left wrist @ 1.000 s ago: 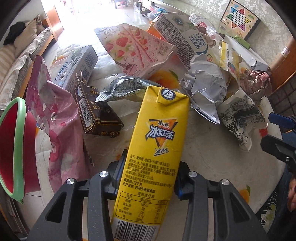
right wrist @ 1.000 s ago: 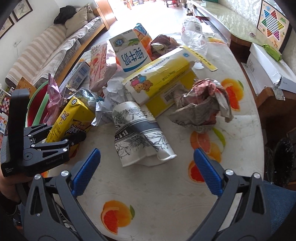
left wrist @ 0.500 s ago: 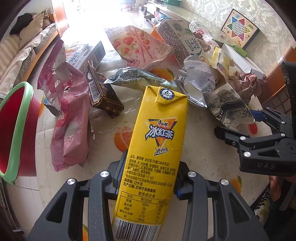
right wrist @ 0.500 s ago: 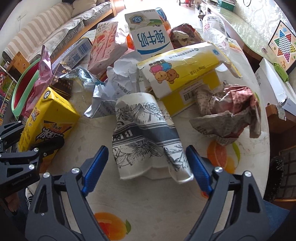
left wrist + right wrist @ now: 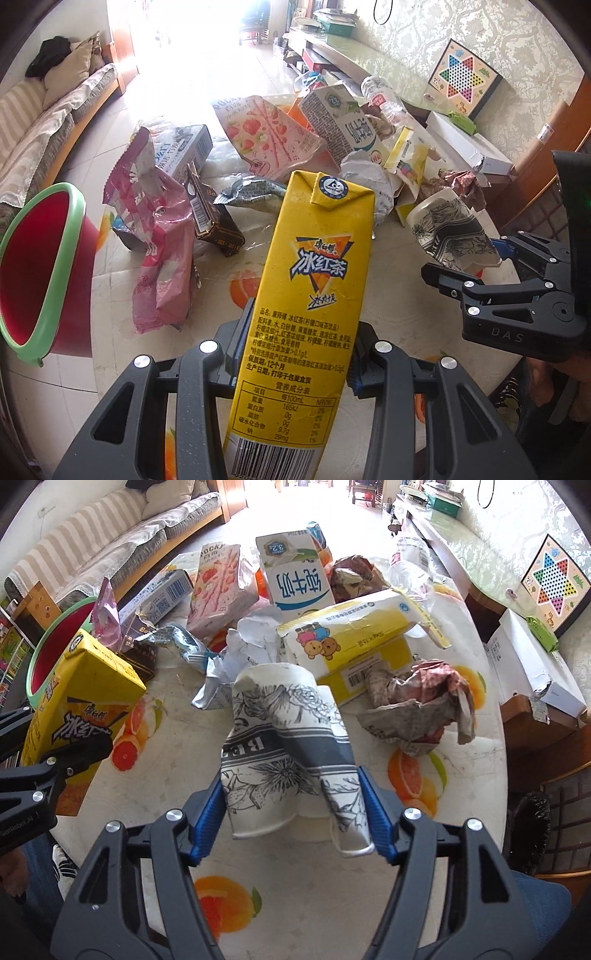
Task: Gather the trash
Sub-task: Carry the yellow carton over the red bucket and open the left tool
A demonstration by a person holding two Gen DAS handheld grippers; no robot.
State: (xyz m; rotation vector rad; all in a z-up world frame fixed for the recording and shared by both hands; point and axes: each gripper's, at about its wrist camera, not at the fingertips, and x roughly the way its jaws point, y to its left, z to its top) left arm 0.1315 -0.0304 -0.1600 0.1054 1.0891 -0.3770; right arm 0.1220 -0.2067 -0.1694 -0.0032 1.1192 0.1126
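Carton clamped in left gripper, above table; cups pinched by right gripper, jaws just closing.
Cups are squeezed lightly to avoid crushing; carton is carried to bin at left.

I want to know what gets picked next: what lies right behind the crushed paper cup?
Behind the crushed paper cup lie crumpled white paper and a yellow bear-print box stacked on a yellow barcoded box. The cup hides that lower box's near end and the table beneath.
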